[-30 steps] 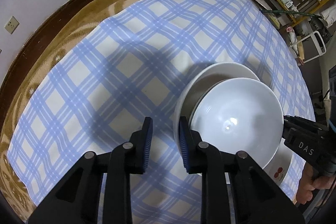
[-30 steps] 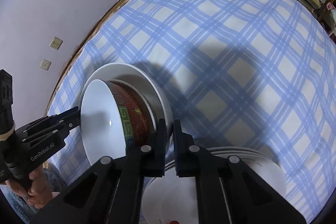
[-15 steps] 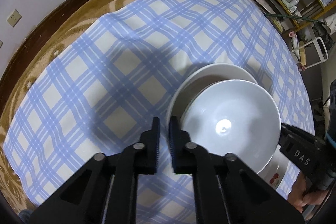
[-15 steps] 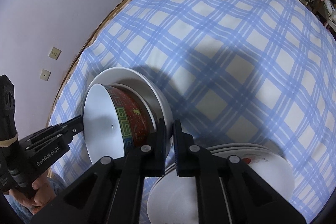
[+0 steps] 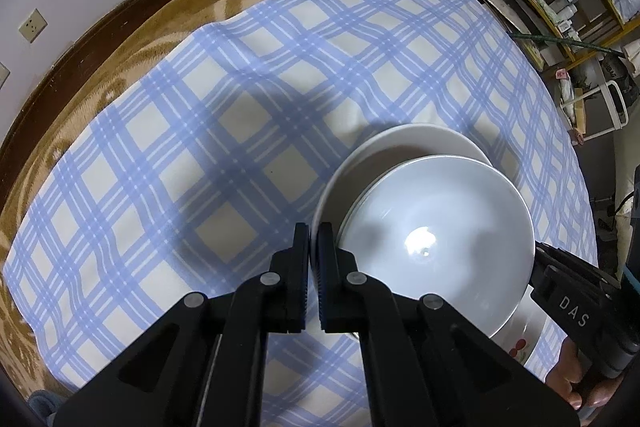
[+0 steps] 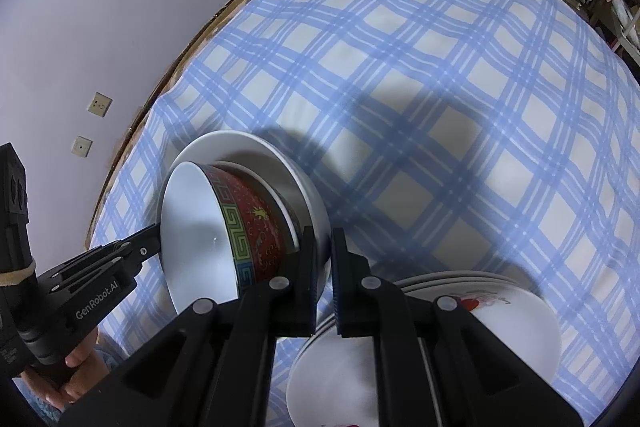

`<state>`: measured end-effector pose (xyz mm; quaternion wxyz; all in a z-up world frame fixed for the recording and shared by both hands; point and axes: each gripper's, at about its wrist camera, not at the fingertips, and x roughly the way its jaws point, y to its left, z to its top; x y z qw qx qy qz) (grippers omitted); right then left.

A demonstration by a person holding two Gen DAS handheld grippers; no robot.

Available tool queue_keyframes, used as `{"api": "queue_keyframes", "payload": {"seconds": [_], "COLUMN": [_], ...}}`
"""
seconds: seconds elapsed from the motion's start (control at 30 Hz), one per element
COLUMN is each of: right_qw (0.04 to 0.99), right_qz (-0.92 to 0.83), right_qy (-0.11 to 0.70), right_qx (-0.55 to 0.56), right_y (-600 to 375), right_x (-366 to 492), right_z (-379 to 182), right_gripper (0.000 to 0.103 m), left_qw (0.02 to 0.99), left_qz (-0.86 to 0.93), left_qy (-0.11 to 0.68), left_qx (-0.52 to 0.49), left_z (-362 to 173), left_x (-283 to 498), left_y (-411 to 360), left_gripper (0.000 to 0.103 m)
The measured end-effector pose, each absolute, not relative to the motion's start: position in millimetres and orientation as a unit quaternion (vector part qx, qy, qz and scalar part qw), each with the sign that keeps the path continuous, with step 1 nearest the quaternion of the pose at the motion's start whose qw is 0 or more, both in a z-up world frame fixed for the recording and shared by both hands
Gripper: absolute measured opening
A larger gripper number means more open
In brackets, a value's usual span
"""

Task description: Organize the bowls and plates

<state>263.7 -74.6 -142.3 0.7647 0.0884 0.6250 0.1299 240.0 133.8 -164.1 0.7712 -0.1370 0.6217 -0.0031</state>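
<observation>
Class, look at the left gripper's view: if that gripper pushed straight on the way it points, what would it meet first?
The plate. The left gripper is shut right at the plate's near rim and seems to pinch it. Just past the rim lies the cloth, though depth is hard to judge.

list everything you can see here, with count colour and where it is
bowl: 1, red patterned, white inside, on white plate
white plate: 1, white, on tablecloth
plate stack: 1, white, red print, beside them
tablecloth: 1, blue-white check, beneath the dishes
wall sockets: 2, cream, on wall
left gripper: 1, black, shut at plate rim
right gripper: 1, black, shut at opposite rim
left hand: 1, on its handle
right hand: 1, on its handle
</observation>
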Motion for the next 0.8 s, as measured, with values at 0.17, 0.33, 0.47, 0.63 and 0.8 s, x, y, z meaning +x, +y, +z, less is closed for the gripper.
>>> {"api": "queue_keyframes", "payload": {"seconds": [0.17,0.33,0.47,0.63,0.8], "right_qw": [0.764,0.762,0.760,0.766,0.762], "right_qz": [0.125,0.126,0.118,0.119,0.118], "right_qy": [0.627,0.628,0.634,0.628,0.631], "right_qx": [0.088,0.099,0.087,0.062,0.081], "right_y": [-73,-74,-68,-60,-65], "right_x": [264,263,264,263,266], "right_z": [-142,-142,-138,-129,-126], "right_gripper": [0.010,0.010,0.010,0.010,0.010], "left_qw": [0.770,0.772,0.761,0.764,0.774], "left_qz": [-0.004,-0.001,-0.023,-0.030,-0.024], "left_qy": [0.623,0.626,0.640,0.636,0.627], "left_qx": [-0.138,-0.110,-0.105,-0.106,-0.084], "left_z": [-163,-162,-162,-157,-141], "left_x": [240,243,251,249,251], "left_y": [134,127,131,132,125], "left_gripper": [0.001,0.001,0.001,0.001,0.001]}}
